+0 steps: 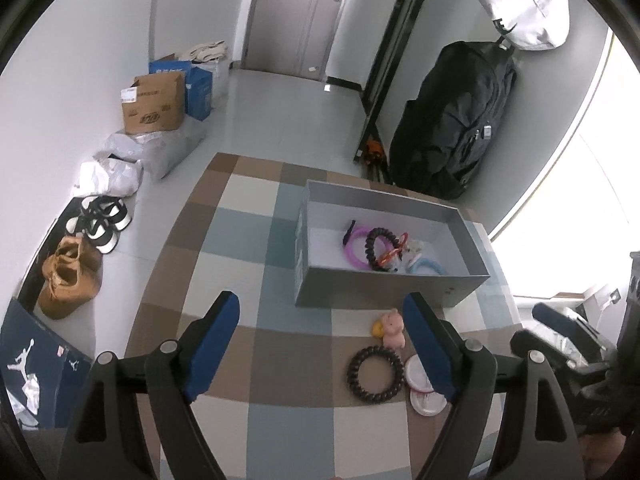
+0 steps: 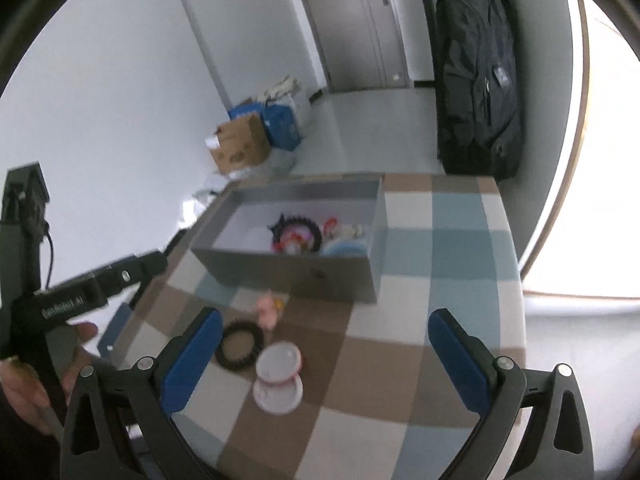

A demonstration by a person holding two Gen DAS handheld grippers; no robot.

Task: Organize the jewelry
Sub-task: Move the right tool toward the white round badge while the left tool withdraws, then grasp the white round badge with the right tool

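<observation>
- Left gripper (image 1: 320,340), bottom of frame: jaws released, grasping nothing.
- Right gripper (image 2: 325,354): jaws spread apart, likewise empty.
- Dark bead bracelet (image 1: 375,374) lies on the checkered surface (image 1: 248,248), lower centre.
- Grey box (image 1: 472,284), centre-right, holds several bracelets.

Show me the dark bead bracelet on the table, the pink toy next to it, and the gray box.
dark bead bracelet (image 1: 375,374), left wrist view, on the left side of the ring of beads.
pink toy (image 1: 393,328), left wrist view, on its body.
gray box (image 1: 376,288), left wrist view, on the near outer wall.
</observation>
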